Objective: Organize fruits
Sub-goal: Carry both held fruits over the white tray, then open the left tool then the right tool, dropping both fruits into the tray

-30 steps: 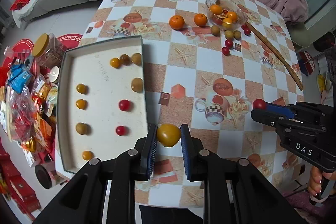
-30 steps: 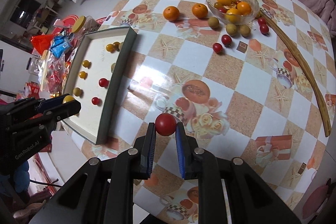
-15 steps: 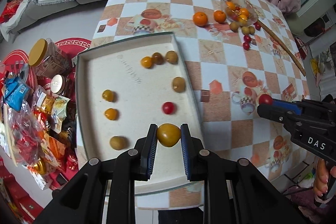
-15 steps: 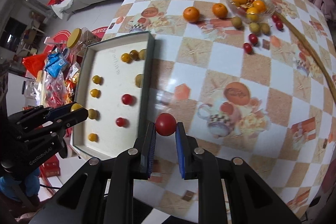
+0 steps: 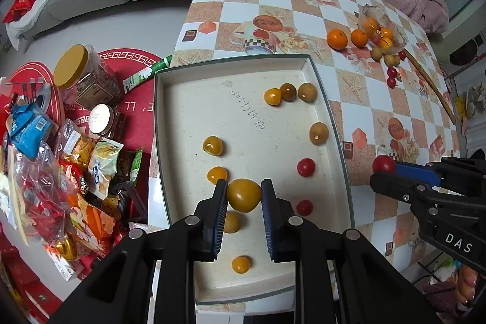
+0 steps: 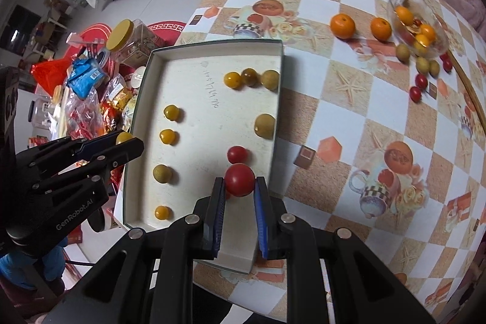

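Nearest, left gripper point(image 5: 244, 196) clamped on a yellow tomato point(image 5: 244, 195), held above the near part of the white tray point(image 5: 334, 123). Right gripper point(image 6: 240, 187) clamped on a red tomato point(image 6: 239, 180), hanging over the tray's near right side, close to the right wall.

In the tray, near to far along the left: a small orange fruit point(image 6: 162, 212), an olive-green fruit point(image 6: 161, 173), then two yellow fruits point(image 6: 168, 137) in a column. Along the right: a red cherry tomato point(image 6: 237, 154), a green-yellow fruit point(image 6: 265, 126) against the wall, and at the far end a row of three fruits point(image 6: 249, 78) touching one another.

Farther right on the checkered table point(image 6: 349, 117): two red cherry tomatoes point(image 6: 418, 86), three green fruits point(image 6: 419, 59), two oranges point(image 6: 342, 25) and a glass bowl point(image 6: 419, 20) with more fruit inside. Left of the table, on the floor, snack bags point(image 5: 60, 187) and a yellow-lidded jar point(image 5: 82, 75).
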Action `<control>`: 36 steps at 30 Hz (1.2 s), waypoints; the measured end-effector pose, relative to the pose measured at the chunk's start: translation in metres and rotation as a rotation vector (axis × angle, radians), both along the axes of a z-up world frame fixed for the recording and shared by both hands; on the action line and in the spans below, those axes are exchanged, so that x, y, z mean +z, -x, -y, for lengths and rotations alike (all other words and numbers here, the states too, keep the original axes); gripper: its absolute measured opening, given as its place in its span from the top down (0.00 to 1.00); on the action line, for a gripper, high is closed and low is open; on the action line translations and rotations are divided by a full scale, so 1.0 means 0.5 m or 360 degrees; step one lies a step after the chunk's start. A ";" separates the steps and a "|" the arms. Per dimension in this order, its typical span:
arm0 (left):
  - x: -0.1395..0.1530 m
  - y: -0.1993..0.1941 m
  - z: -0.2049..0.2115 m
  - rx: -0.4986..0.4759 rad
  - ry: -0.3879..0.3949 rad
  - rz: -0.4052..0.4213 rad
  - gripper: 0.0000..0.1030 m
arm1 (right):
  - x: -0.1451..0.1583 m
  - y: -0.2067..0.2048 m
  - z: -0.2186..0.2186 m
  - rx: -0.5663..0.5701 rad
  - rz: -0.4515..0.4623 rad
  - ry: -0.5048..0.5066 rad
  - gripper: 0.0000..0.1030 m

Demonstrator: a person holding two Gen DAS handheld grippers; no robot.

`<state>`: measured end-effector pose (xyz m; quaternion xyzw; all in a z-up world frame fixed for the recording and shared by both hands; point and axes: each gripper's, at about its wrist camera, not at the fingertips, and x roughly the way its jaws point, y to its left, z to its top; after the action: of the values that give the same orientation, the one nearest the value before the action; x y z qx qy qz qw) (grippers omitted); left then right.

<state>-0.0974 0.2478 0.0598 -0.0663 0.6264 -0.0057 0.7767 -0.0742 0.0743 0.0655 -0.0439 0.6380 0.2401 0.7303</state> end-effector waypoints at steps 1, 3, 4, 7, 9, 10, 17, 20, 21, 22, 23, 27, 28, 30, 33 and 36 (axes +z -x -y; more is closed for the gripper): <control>-0.002 -0.002 -0.002 0.0006 0.0006 -0.0001 0.77 | -0.001 -0.003 -0.007 0.0009 -0.0001 0.0007 0.80; -0.006 -0.006 -0.009 0.0013 0.0014 -0.0002 0.77 | -0.002 -0.008 -0.018 0.0022 -0.0003 0.0016 0.80; -0.009 -0.008 -0.012 0.0013 0.0017 -0.0004 0.77 | -0.004 -0.010 -0.025 0.0025 -0.0004 0.0021 0.80; -0.017 -0.016 -0.019 0.0012 0.0007 -0.0004 0.77 | -0.011 -0.021 -0.040 0.0036 -0.0013 0.0031 0.80; -0.026 -0.026 -0.026 0.0016 0.0001 -0.0004 0.77 | -0.016 -0.028 -0.049 0.0040 -0.0013 0.0037 0.80; -0.033 -0.034 -0.030 0.0019 -0.0008 -0.0005 0.77 | -0.021 -0.033 -0.053 0.0039 -0.0017 0.0039 0.80; -0.076 -0.101 -0.053 0.0033 -0.0049 0.0014 0.77 | -0.067 -0.070 -0.076 -0.0003 -0.0039 0.0031 0.80; -0.100 -0.132 -0.059 0.0049 -0.0055 0.0018 0.77 | -0.087 -0.083 -0.089 0.0006 -0.0032 0.0029 0.80; -0.108 -0.142 -0.060 0.0049 -0.0065 0.0018 0.77 | -0.094 -0.087 -0.094 0.0017 -0.0026 0.0035 0.80; -0.117 -0.151 -0.061 0.0047 -0.0073 0.0016 0.77 | -0.102 -0.089 -0.100 0.0027 -0.0018 0.0040 0.80; -0.129 -0.159 -0.061 0.0043 -0.0080 0.0008 0.77 | -0.110 -0.092 -0.105 0.0036 -0.0013 0.0044 0.79; -0.160 -0.174 -0.062 0.0042 -0.0124 -0.0014 0.77 | -0.137 -0.091 -0.127 0.0100 0.0009 0.0060 0.79; -0.164 -0.175 -0.062 0.0044 -0.0138 -0.0017 0.77 | -0.145 -0.089 -0.135 0.0122 0.0014 0.0067 0.79; -0.172 -0.175 -0.063 0.0048 -0.0148 -0.0036 0.77 | -0.157 -0.086 -0.145 0.0154 0.0017 0.0067 0.79; -0.175 -0.173 -0.068 0.0057 -0.0169 -0.0036 0.55 | -0.173 -0.082 -0.156 0.0196 0.0002 0.0075 0.79; -0.168 -0.169 -0.072 0.0068 -0.0146 0.0004 0.28 | -0.178 -0.072 -0.167 0.0236 0.0017 0.0076 0.69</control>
<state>-0.0127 0.2837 -0.0242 -0.0441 0.6234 0.0395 0.7797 -0.0380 0.1580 -0.0235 -0.1098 0.6347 0.2779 0.7127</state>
